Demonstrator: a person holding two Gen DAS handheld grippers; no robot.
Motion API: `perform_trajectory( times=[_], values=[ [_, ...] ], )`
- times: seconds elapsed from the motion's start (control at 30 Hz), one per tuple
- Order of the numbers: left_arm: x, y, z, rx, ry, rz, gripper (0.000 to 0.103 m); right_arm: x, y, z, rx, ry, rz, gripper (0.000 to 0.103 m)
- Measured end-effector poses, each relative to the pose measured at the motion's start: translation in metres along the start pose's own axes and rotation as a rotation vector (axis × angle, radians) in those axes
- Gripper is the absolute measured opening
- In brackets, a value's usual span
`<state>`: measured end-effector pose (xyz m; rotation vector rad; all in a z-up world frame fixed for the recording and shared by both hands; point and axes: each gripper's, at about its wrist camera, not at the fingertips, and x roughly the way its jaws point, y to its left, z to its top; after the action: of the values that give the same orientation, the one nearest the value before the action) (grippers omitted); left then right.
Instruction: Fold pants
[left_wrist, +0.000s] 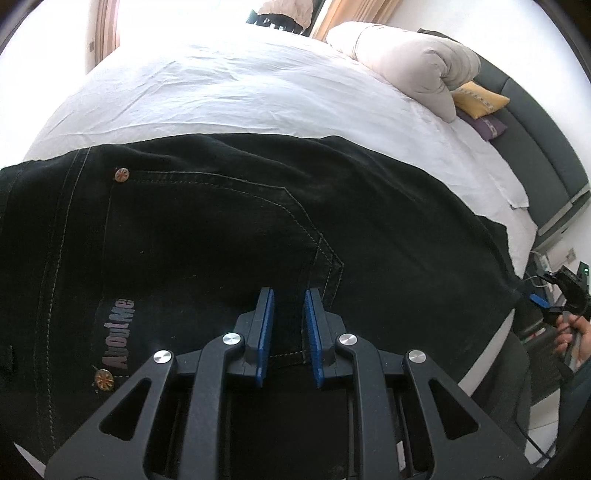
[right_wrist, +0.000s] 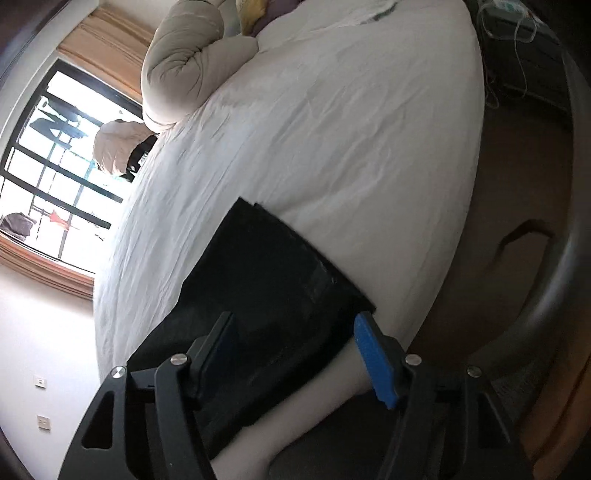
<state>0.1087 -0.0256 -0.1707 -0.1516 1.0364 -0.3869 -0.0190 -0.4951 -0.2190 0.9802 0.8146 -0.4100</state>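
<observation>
Across the near half of the white-sheeted bed (left_wrist: 258, 92) lie the black denim pants (left_wrist: 207, 229), spread flat with pale stitching, brass rivets and a printed pocket label facing up; the waist end sits toward nine o'clock in the left wrist view and the legs run off toward three o'clock. Laid out like this, the cloth seems ready to be doubled over along its length.

At six o'clock of that view the left tool (left_wrist: 289, 332) has its blue pads drawn nearly together on a ridge of the denim at a seam junction, apparently pinning that end so it does not slide. It tilts steeply down onto the fabric.

At the leg end, the right tool (right_wrist: 295, 354) stands with its jaws well apart, straddling the edge of the pants where they meet the bed's side; the pads press on nothing, so it grips nothing yet. It too slants downward, rolled to one side. A person's hand (left_wrist: 576, 339) shows behind it at three o'clock.

Farther off, a rolled beige duvet (left_wrist: 413, 62) and a yellow cushion (left_wrist: 480, 99) lie at one o'clock.
</observation>
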Motion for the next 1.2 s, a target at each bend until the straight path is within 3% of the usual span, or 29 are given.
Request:
perform_trajectory(
  times=[0.07, 0.17, 0.3, 0.57, 0.73, 1.2],
  values=[
    [0.0, -0.001, -0.001, 0.006, -0.003, 0.006, 0.017, -0.016, -0.021, -0.004, 0.039, 0.029, 0.02, 0.068],
    [-0.001, 0.002, 0.0, 0.0, -0.002, -0.009, 0.017, -0.001, -0.03, -0.001, 0.102, 0.056, -0.003, 0.068],
    [-0.001, 0.006, -0.002, -0.005, -0.005, -0.016, 0.017, 0.018, -0.038, 0.016, 0.187, 0.051, 0.031, 0.068],
    [-0.003, 0.006, -0.005, -0.001, -0.011, -0.006, 0.017, 0.019, -0.044, 0.019, 0.199, 0.006, 0.071, 0.067],
    [-0.003, 0.005, -0.005, -0.001, -0.011, -0.006, 0.017, 0.027, -0.039, 0.031, 0.185, -0.025, 0.11, 0.046],
    [-0.002, 0.011, -0.003, -0.009, -0.008, -0.02, 0.017, 0.032, -0.052, 0.036, 0.248, -0.097, 0.161, 0.041]
  ],
)
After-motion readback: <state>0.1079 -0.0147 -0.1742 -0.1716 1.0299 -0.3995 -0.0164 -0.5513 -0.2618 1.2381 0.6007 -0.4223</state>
